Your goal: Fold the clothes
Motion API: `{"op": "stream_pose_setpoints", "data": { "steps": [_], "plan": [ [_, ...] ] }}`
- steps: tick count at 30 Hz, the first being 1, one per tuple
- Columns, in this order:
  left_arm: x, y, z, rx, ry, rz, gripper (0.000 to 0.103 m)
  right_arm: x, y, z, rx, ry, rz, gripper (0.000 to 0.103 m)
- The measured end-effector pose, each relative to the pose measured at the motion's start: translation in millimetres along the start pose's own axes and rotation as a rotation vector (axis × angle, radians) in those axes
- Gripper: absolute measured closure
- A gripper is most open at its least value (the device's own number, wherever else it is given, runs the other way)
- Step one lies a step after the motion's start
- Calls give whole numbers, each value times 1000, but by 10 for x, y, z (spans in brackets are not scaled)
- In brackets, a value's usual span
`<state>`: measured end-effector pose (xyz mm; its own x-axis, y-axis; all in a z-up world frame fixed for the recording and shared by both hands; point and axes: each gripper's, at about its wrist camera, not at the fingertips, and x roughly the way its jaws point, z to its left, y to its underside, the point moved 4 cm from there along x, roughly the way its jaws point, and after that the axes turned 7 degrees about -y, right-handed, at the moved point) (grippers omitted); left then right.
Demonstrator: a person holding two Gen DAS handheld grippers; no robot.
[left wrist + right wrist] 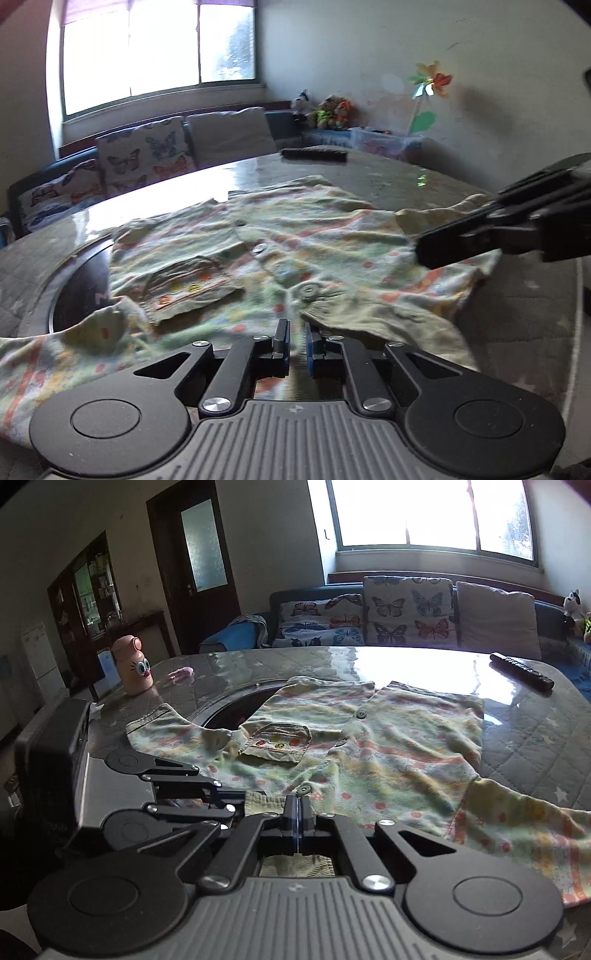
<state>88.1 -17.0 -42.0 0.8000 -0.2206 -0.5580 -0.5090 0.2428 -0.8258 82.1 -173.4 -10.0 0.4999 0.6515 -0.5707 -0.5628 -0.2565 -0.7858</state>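
Pastel patterned shirt (388,738) lies spread on the quilted table (535,738), buttons up.
Left gripper (296,341) has its fingers (281,341) narrow, with a small gap, over the shirt's near edge. Right gripper (297,814) has its fingers pressed together on the collar fabric. One remote control (521,671) lies beyond the shirt.
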Motion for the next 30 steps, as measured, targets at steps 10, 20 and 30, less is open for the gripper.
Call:
{"op": "stream_pose_setpoints", "data": {
  "steps": [10,20,30],
  "plan": [
    [-166,111,-68,18,26,8,88,379,32,43,-39,-14,52,100],
    [-334,-12,544,-129,-104,-20,72,569,216,23,-38,-23,110,96],
    [33,120,985,-240,-228,75,69,432,275,30,-20,-30,91,89]
  ]
}}
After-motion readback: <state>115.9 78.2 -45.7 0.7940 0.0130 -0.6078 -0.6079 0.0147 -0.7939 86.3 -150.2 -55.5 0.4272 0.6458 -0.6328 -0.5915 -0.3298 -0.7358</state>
